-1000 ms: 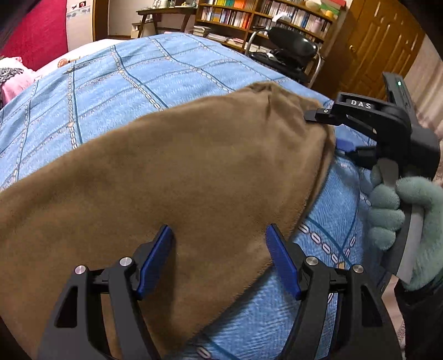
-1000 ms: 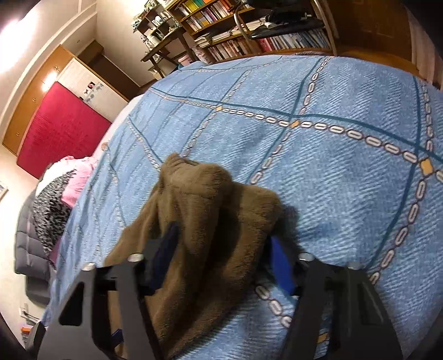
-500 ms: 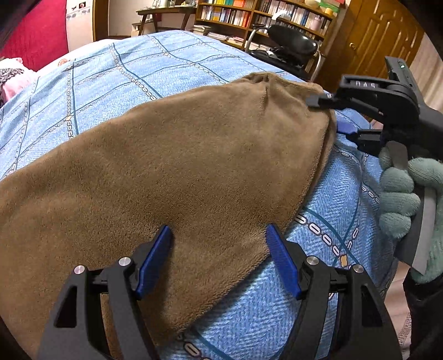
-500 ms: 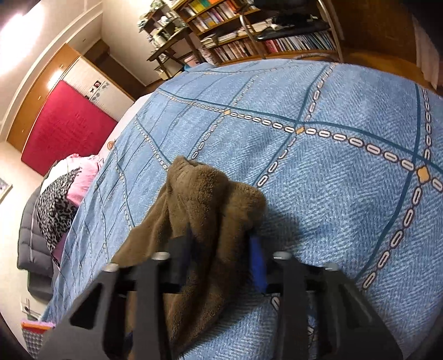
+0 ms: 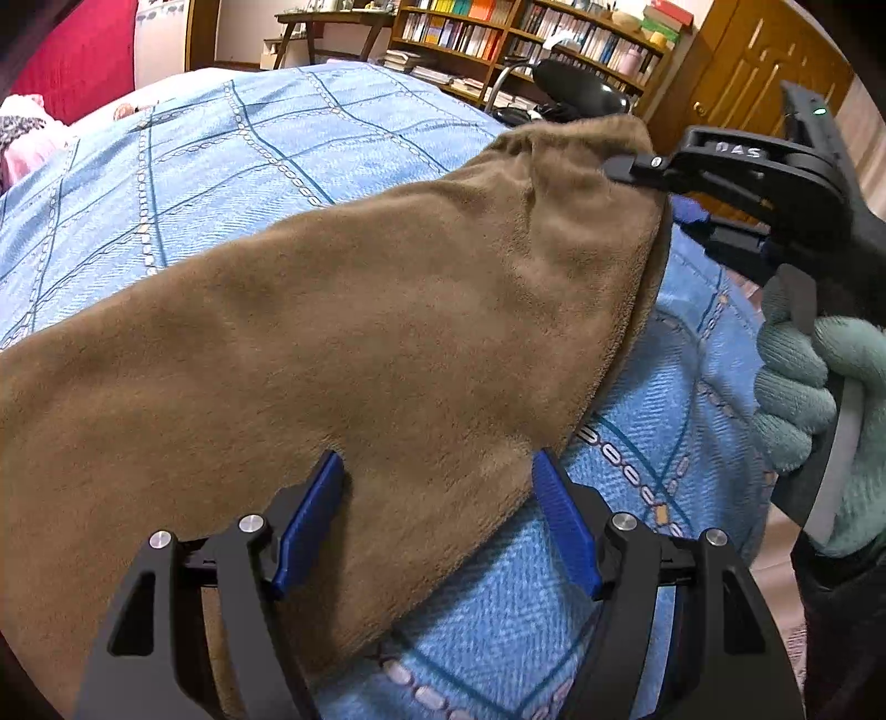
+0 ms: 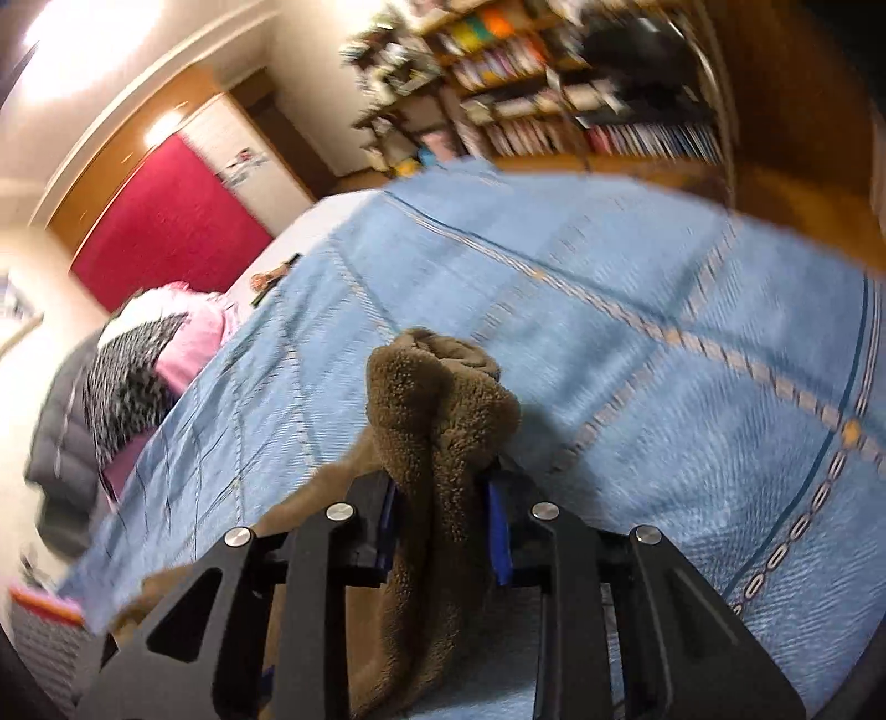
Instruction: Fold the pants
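Note:
Brown fleece pants [image 5: 387, 332] lie spread across a blue patterned bedspread [image 5: 221, 166]. My left gripper [image 5: 437, 526] hovers over their near edge, open, with a flap of fabric between its blue pads. At the far right corner my right gripper [image 5: 653, 194], held by a green-gloved hand [image 5: 803, 387], pinches the pants and holds that corner raised off the bed. In the right wrist view its jaws are closing on a bunched ridge of the pants [image 6: 437, 399], and the right gripper [image 6: 443, 515] has both pads pressed into the fleece.
The bedspread [image 6: 664, 332] stretches away on all sides. Pink and patterned clothes [image 6: 149, 354] are piled at its far left. Bookshelves [image 5: 526, 39], a black office chair [image 5: 576, 94] and a wooden door [image 5: 736, 72] stand beyond the bed.
The right gripper's jaws narrowed onto the bunched fleece, and it rose and rolled, lifting that corner. The left gripper stayed in place, equally wide.

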A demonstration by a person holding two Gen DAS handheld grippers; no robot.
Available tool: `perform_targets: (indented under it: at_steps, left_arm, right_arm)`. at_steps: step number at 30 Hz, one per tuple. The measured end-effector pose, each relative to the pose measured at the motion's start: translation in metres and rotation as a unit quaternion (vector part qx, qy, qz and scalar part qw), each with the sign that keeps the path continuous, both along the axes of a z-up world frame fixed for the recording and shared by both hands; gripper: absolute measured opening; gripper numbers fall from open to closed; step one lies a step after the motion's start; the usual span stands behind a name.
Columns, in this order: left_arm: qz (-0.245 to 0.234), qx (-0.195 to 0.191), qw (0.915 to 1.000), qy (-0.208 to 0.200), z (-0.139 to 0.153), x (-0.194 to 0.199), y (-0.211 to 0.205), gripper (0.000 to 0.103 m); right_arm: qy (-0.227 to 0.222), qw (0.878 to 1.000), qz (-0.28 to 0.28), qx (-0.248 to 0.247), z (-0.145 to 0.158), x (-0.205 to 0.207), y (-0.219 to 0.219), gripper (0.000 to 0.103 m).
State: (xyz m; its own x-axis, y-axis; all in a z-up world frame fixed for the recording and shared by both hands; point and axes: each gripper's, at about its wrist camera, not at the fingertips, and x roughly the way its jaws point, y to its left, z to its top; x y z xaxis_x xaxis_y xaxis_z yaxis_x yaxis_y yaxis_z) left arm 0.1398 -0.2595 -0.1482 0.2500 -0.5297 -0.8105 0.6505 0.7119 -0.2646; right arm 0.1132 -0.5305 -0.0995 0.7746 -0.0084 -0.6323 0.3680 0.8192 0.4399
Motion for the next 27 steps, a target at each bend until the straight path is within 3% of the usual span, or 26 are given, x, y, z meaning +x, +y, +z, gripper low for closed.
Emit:
perform_targets:
  at_steps: [6,14,19,27]
  left_arm:
    - [0.053,-0.042,0.9976,0.01,0.023,0.017,0.054,0.07]
    - [0.151,-0.075,0.9857,0.009,0.044,0.047,0.142,0.07]
    - [0.18,-0.091,0.9795,0.012,0.048,0.054,0.179,0.072]
    - [0.222,-0.1,0.9694,0.031,0.035,0.055,0.234,0.072]
  right_arm:
    - [-0.04,0.996,0.064,-0.053,0.039,0.005,0.059,0.027]
    - [-0.064,0.98,0.149,-0.116,0.066,0.013,0.154,0.027]
    - [-0.059,0.965,0.204,-0.155,0.06,0.017,0.214,0.027]
    - [-0.035,0.946,0.26,-0.188,0.022,0.016,0.292,0.027]
